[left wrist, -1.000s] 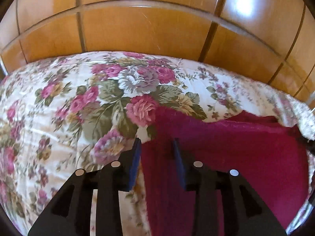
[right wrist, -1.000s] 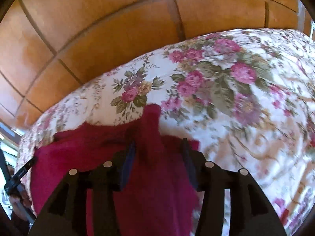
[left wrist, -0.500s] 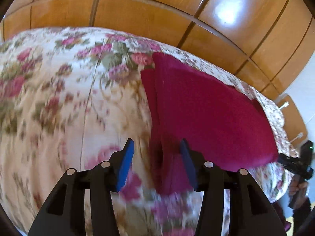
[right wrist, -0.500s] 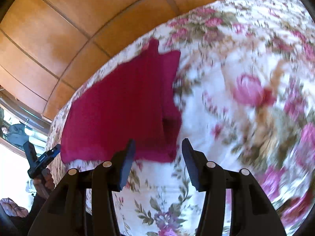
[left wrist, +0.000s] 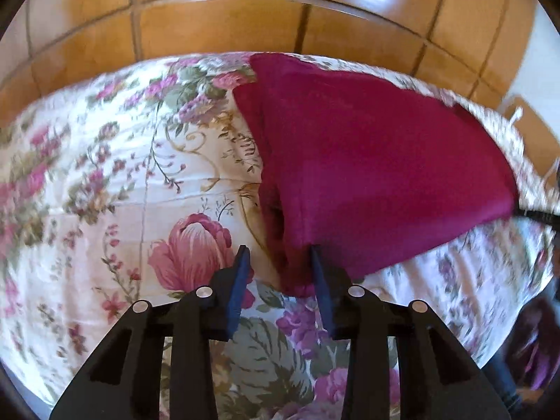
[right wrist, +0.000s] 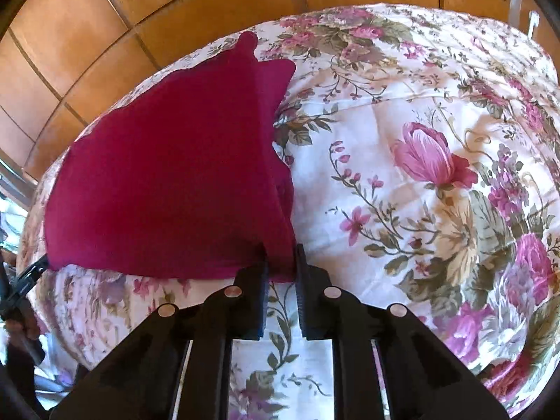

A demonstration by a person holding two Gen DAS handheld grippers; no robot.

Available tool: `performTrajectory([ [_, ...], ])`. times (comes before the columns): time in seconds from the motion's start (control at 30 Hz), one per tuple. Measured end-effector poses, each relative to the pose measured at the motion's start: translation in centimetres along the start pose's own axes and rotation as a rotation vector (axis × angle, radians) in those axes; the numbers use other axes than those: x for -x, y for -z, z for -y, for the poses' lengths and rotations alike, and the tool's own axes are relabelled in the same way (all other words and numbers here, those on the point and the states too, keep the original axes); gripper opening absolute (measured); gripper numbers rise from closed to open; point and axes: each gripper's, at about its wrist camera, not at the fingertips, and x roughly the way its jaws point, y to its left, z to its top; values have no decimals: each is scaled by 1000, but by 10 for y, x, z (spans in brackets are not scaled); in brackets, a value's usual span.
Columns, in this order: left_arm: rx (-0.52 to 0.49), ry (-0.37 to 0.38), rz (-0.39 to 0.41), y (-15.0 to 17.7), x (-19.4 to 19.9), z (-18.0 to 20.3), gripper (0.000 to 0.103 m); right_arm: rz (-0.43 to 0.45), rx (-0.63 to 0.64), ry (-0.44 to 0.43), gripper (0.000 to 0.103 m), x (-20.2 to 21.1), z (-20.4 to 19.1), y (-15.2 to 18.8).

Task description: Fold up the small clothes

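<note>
While the crimson garment (left wrist: pixel 367 161) lay on the floral bedspread (left wrist: pixel 105 175), the left hand-held gripper (left wrist: pixel 280 262) stood apart around its corner. The right hand-held gripper (right wrist: pixel 281 255) pinched another corner (near edge).

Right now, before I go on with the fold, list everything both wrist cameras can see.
garment: one, crimson, lying partly folded on the bedspread, its near corner at the tongs in both views.
bedspread: one, cream with pink, purple and green flowers, covering the whole work surface.
wood panelling: orange-brown glossy panels with dark seams, behind the bed.
handheld device: one, black, at the left edge of the right wrist view, gripped by a hand; too blurred to say more.
left tongs: black with blue pads, open, the garment's near corner in the gap.
right tongs: black with dark pads, closed on the garment's near corner.
</note>
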Motion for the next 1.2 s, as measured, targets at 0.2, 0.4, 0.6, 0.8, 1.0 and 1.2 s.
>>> performTrajectory([
  [0.2, 15, -28, 49, -2, 22, 3, 35, 81, 110, 122, 44, 30, -25, -3],
  [0.4, 82, -41, 130, -12, 42, 10, 35, 193, 212, 4, 56, 56, -88, -14],
  [0.6, 107, -100, 122, -10, 39, 21, 35, 122, 350, -151, 58, 14, -177, -2],
  [0.8, 98, -108, 98, -5, 31, 27, 52, 30, 436, -150, 60, -29, -208, 31],
  [1.0, 72, -123, 115, -3, 30, 32, 52, 34, 361, -215, 60, -41, -188, 31],
  [1.2, 81, -128, 126, -3, 31, 31, 52, 58, 362, -206, 65, -43, -193, 35],
])
